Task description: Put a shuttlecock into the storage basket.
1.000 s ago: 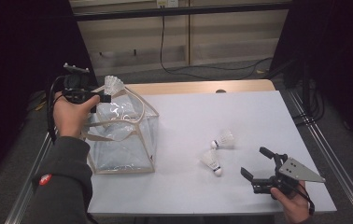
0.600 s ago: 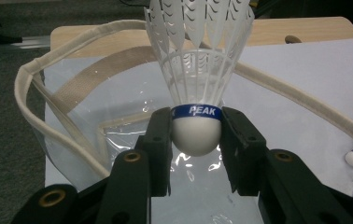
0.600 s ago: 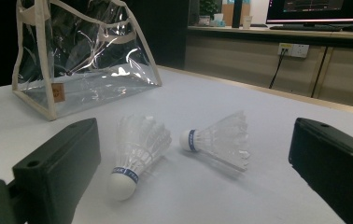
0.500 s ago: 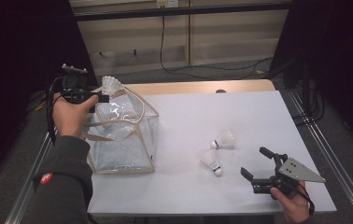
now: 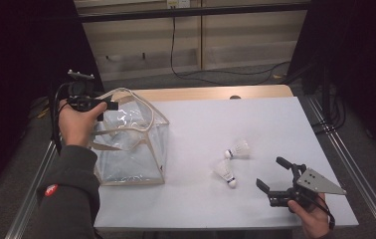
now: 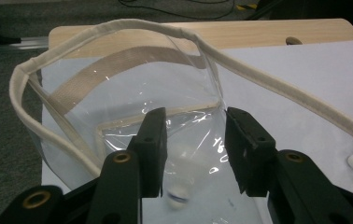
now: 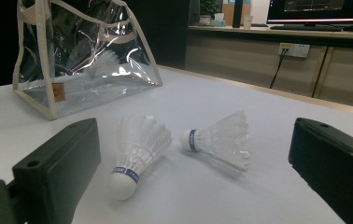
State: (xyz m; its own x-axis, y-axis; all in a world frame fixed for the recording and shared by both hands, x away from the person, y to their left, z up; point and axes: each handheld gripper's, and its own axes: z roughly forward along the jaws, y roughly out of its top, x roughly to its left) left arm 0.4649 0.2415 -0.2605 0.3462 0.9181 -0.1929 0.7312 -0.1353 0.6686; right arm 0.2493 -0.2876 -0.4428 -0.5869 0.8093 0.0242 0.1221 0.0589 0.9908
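Observation:
A clear plastic bag [image 5: 131,159] with cream trim stands open at the table's left. My left gripper [image 5: 107,108] hovers over its mouth [image 6: 104,30]. Its jaws [image 6: 195,123] have just been opening and stand open, holding nothing. Below them a blurred shuttlecock [image 6: 177,196] lies inside the bag; the same shuttlecock [image 7: 103,63] is seen through the bag wall [image 7: 53,100]. Two more white shuttlecocks [image 5: 238,148] [image 5: 224,172] lie on the table right of centre. My right gripper [image 5: 269,172] rests near the front right, open, jaws [image 7: 195,140] pointing at both shuttlecocks [image 7: 137,144] [image 7: 221,137].
The white table top [image 5: 255,114] has a wooden strip along its far edge [image 5: 211,92]. Metal rails [image 5: 347,164] run along both sides. Cables [image 5: 176,55] lie on the floor beyond, in front of a low wall.
The shuttlecock that stuck up from my left gripper's jaws is gone from them and now sits down in the bag. Both hands kept their places.

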